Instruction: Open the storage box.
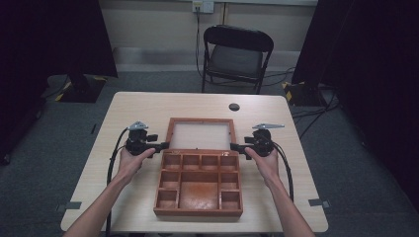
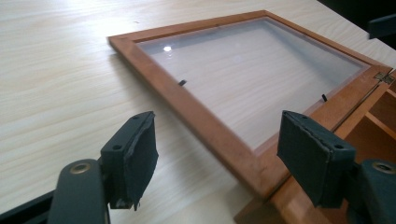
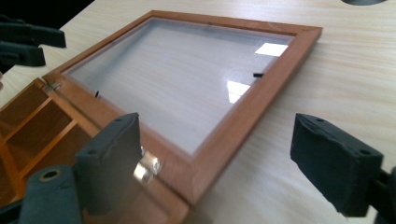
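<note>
The glazed lid (image 1: 200,134) of the wooden box (image 1: 198,190) lies fully open, flat on the table (image 1: 133,106) behind the compartments; my left gripper (image 1: 164,144) and right gripper (image 1: 233,146) flank its hinge corners, jaws apart and empty.

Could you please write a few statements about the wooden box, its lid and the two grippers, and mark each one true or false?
1. The lid of the wooden box lies open, flat on the table. True.
2. The left gripper is clamped on the lid frame. False: its pads stand apart on either side of the frame's corner without pressing on it.
3. The box's compartments hold small parts. False: they look empty.
4. The right gripper is open, with the lid's corner between its jaws. True.
5. A folding chair stands beyond the far edge of the table. True.
6. The lid's panel is solid wood. False: it is see-through, and the table's grain shows through it.
</note>
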Tool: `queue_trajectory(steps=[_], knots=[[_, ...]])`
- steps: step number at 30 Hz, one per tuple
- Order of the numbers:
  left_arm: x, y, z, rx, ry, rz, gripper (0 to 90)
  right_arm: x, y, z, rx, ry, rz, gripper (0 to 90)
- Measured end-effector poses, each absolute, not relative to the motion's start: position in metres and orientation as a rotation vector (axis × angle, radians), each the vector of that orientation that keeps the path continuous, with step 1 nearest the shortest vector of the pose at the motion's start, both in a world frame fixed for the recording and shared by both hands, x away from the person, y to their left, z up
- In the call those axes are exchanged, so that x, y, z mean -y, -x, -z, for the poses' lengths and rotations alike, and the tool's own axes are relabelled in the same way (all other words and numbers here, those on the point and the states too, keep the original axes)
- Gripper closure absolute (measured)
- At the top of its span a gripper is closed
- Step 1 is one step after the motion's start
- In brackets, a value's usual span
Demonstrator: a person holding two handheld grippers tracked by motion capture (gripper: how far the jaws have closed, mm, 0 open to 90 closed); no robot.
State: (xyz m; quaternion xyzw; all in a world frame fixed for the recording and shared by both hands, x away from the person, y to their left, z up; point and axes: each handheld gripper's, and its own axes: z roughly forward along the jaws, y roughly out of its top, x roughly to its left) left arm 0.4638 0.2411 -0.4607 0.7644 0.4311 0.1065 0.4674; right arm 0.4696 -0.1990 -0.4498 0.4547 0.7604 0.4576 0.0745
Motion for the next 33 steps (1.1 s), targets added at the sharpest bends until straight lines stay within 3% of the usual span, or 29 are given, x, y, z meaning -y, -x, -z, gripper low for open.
queue_trajectory(steps=[13, 28, 33], knots=[[-0.273, -0.435, 0.458, -1.083, -1.916, -0.316, 26.5, 0.244, -0.426, 0.440, -2.219, -1.384, -1.292, 15.1], [-0.298, -0.408, 0.492, -1.163, -2.079, -0.340, 21.0, 0.291, -0.388, 0.477, -2.161, -1.535, -1.025, 15.6], [-0.293, -0.401, 0.498, -1.132, -2.102, -0.470, 18.9, 0.293, -0.392, 0.490, -2.140, -1.523, -0.863, 14.1]])
